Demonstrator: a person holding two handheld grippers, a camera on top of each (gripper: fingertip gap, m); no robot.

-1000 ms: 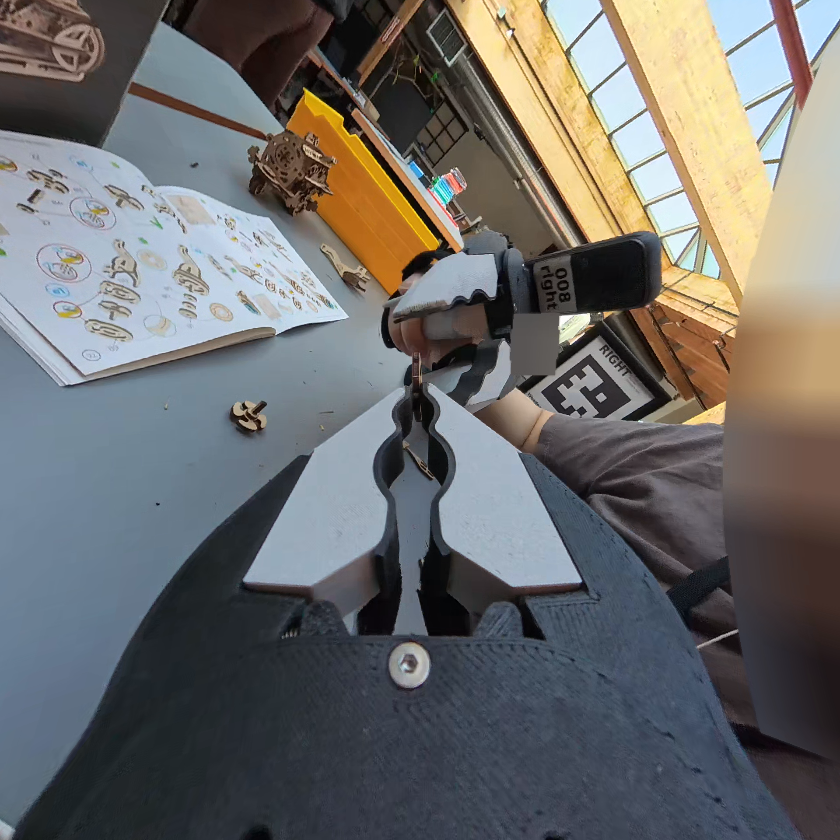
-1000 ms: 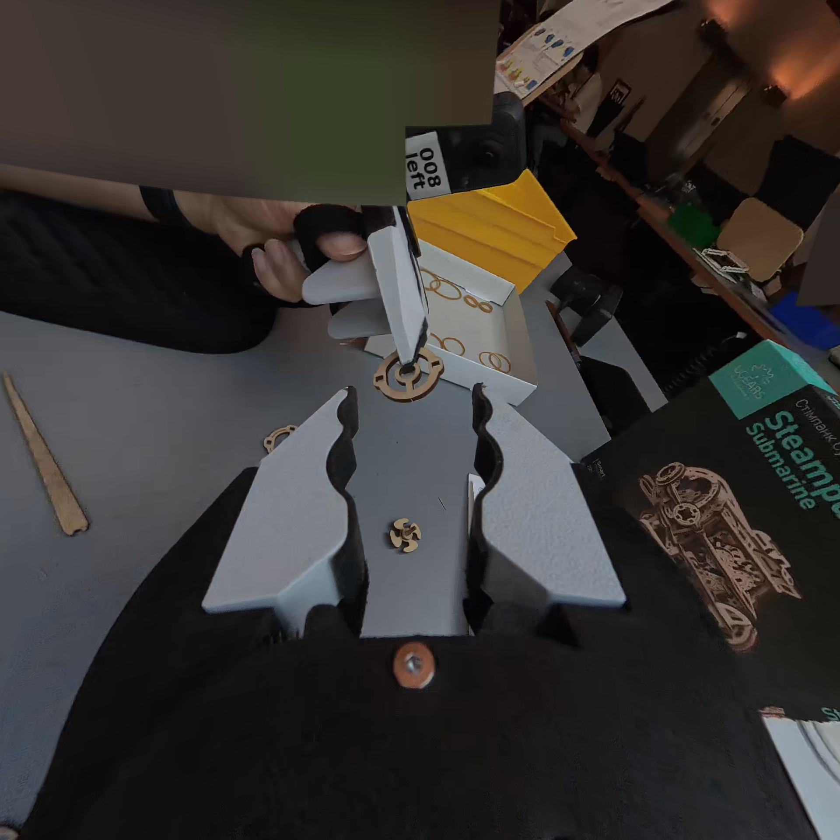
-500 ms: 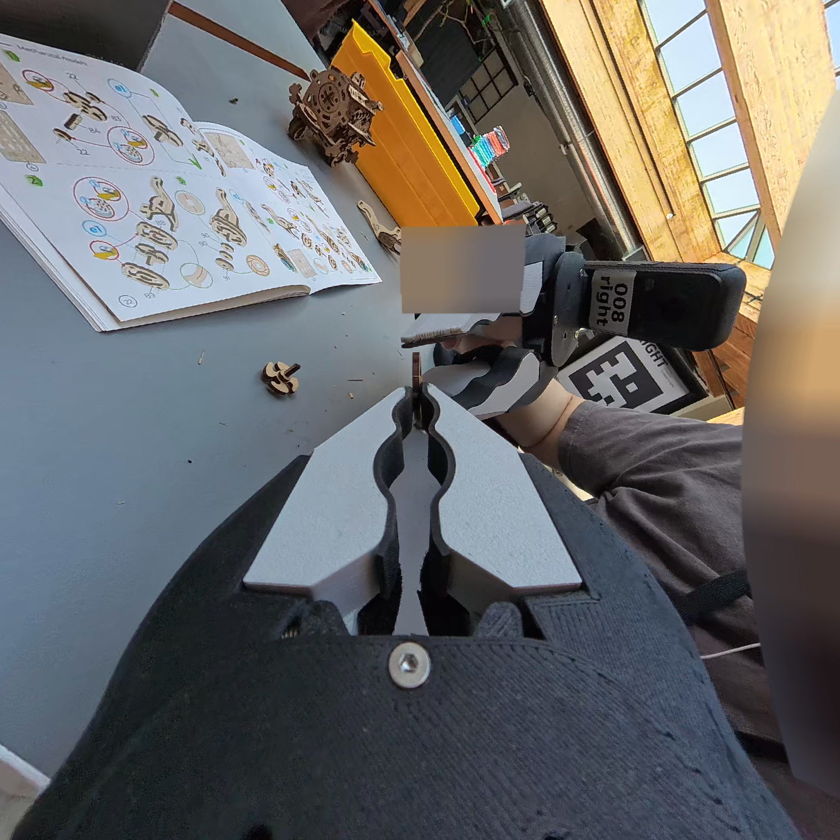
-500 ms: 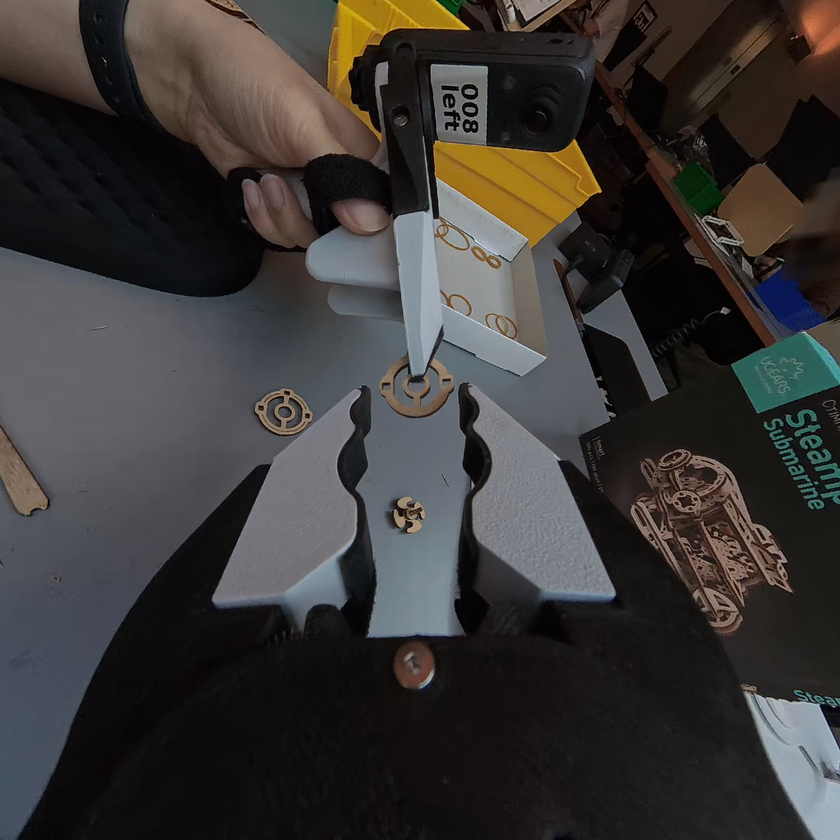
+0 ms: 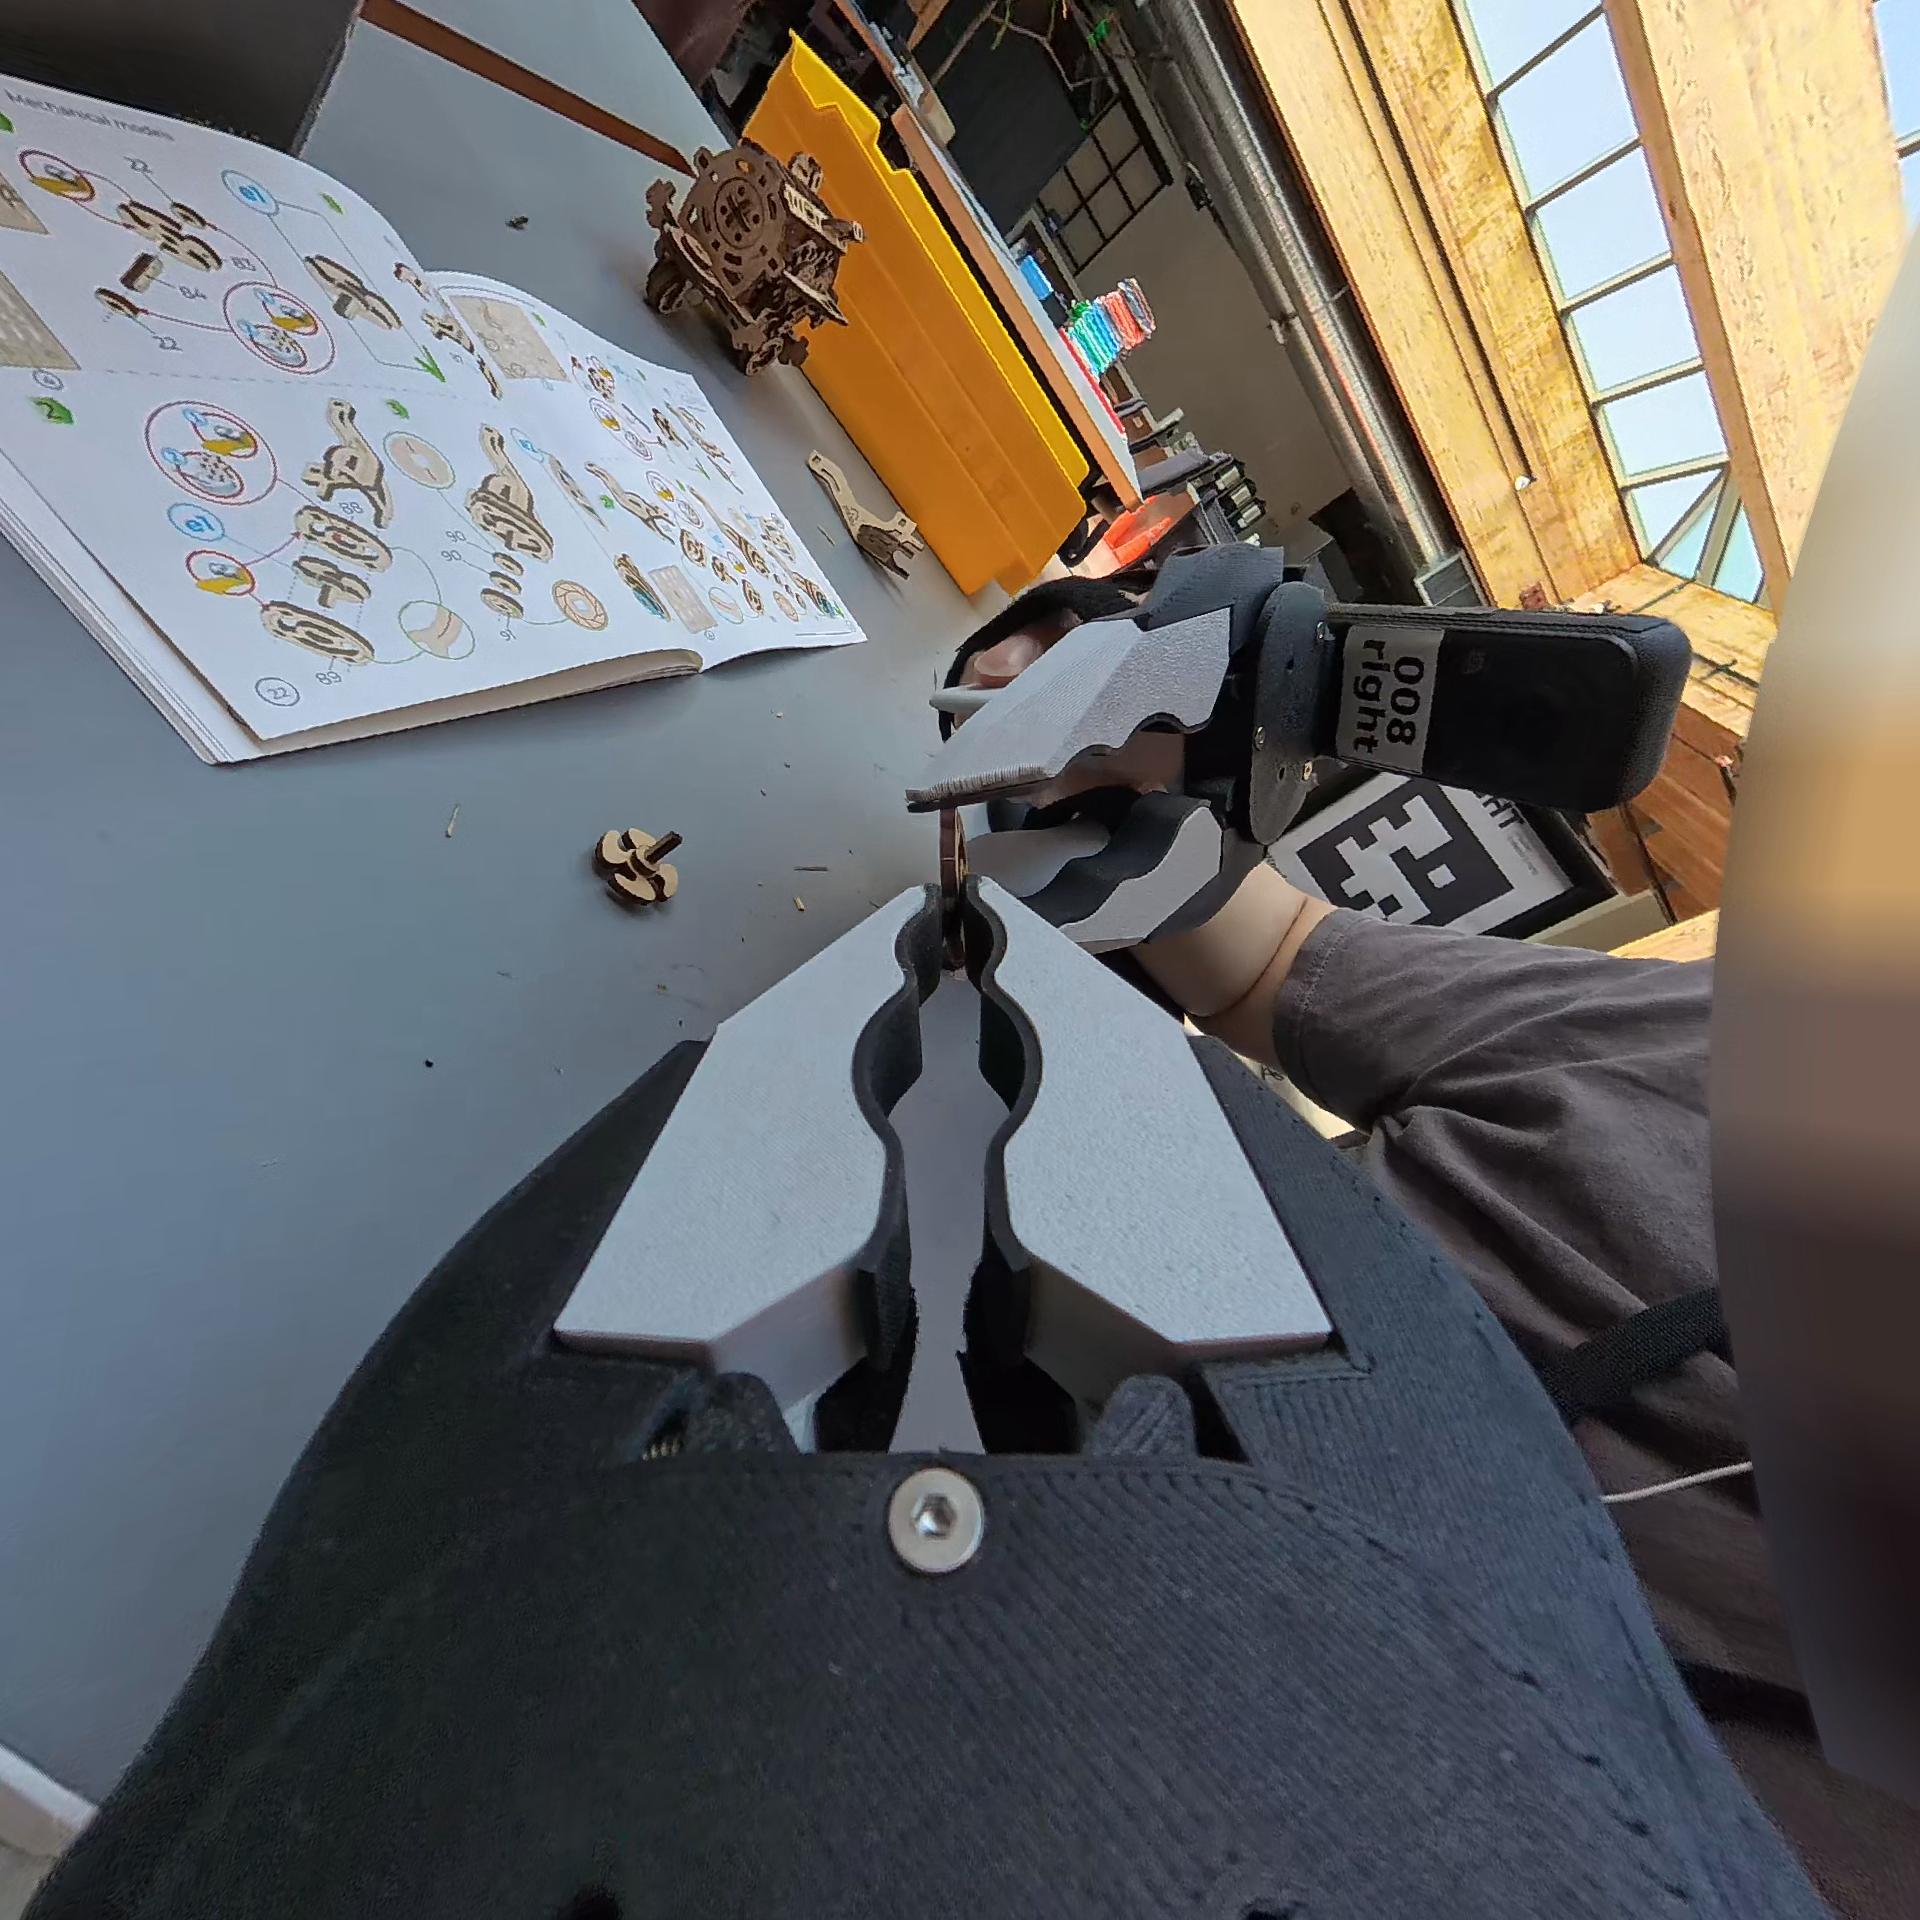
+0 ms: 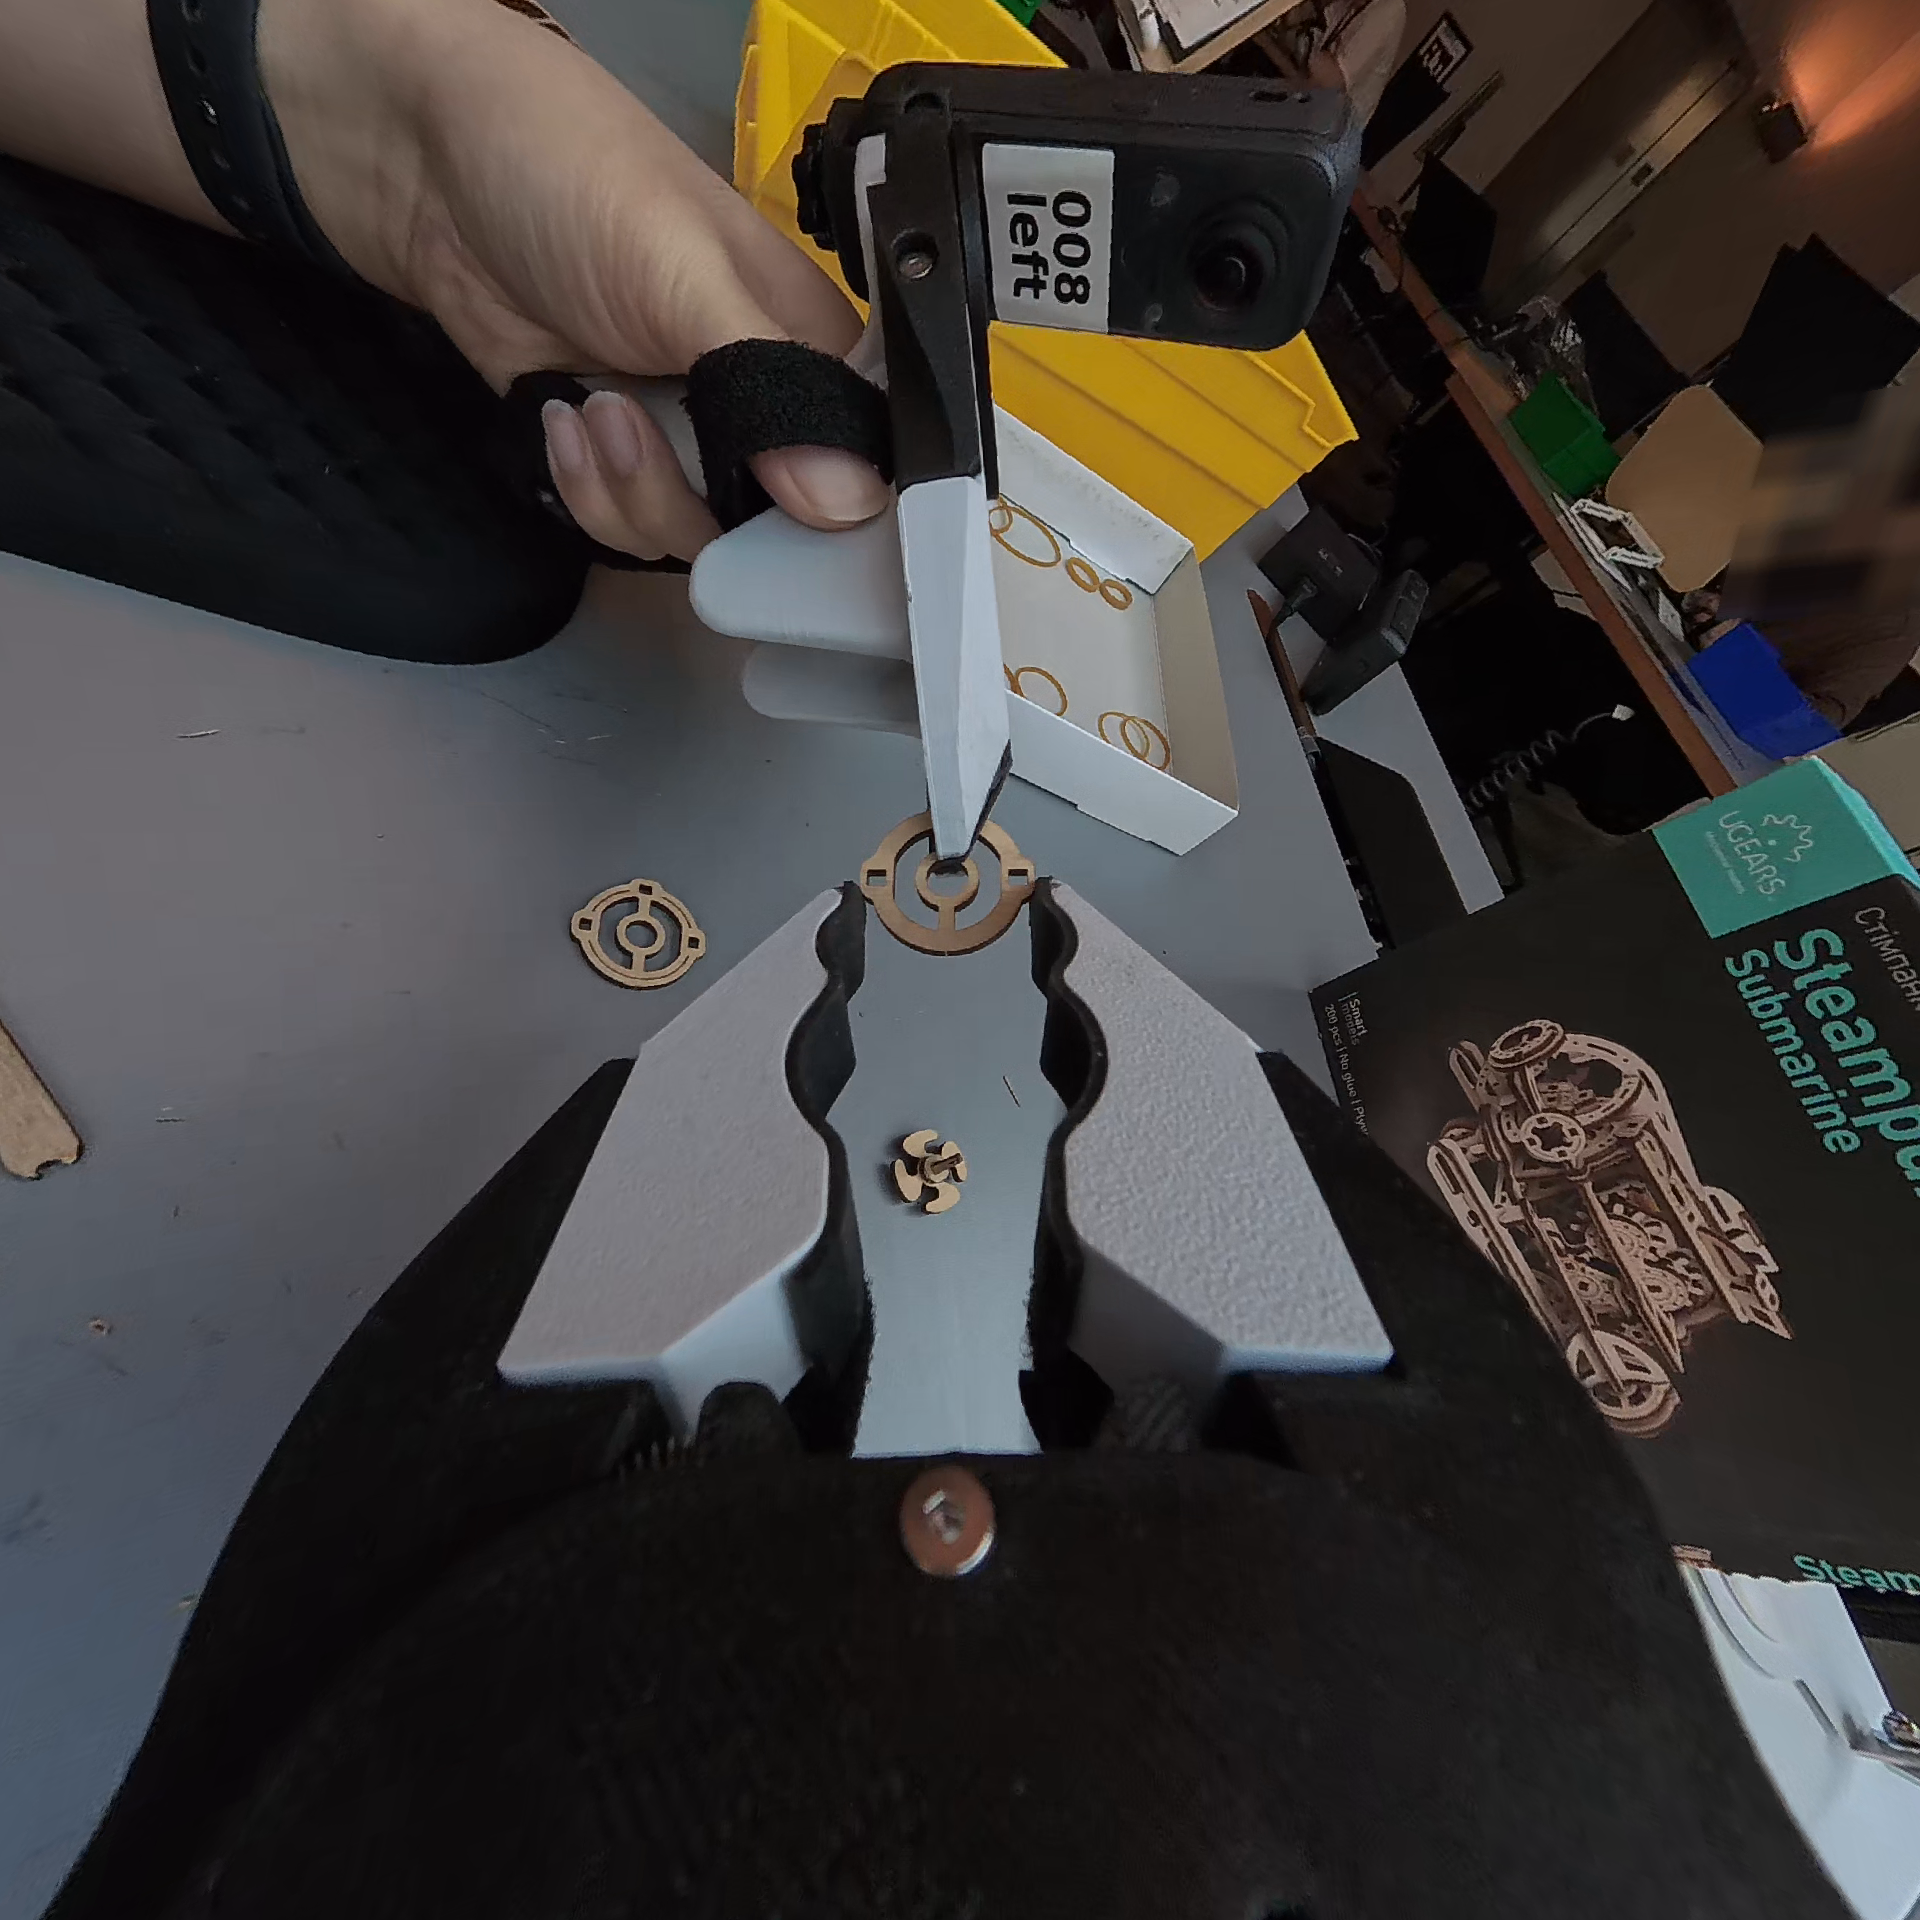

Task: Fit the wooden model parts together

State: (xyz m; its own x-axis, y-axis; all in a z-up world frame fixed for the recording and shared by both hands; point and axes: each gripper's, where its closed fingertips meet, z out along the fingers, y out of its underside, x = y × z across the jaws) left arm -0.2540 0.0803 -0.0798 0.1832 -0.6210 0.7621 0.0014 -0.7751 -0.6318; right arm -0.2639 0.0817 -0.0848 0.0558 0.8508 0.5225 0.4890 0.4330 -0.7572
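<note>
A flat wooden ring disc (image 6: 948, 928) is held above the grey table (image 6: 312, 935). My left gripper (image 5: 948, 914) is shut on it, pinching its faces near the centre hole; it comes down from above in the right wrist view (image 6: 961, 831). My right gripper (image 6: 945, 899) has its two fingertips against the disc's left and right edges. In the left wrist view the disc (image 5: 951, 873) shows edge-on between the right gripper's (image 5: 951, 821) fingers. A small propeller-shaped piece with a peg (image 6: 930, 1171) lies on the table below.
A second ring disc (image 6: 637, 932) and a wooden stick (image 6: 31, 1112) lie to the left. A white tray (image 6: 1122, 790) with rings, a yellow bin (image 6: 1174, 416) and the kit box (image 6: 1662, 1143) are nearby. An open booklet (image 5: 364, 468) and a part-built model (image 5: 748, 249) lie beyond. Only a small space, under 4 cm, lies between the two pairs of fingers. Left tips and right tips are each some 15 cm from the wooden stick (image 6: 31, 1112).
My right gripper's jaws have narrowed from wide open until they touch the disc's edges. The left gripper has kept hold of the disc and tilted a little.
</note>
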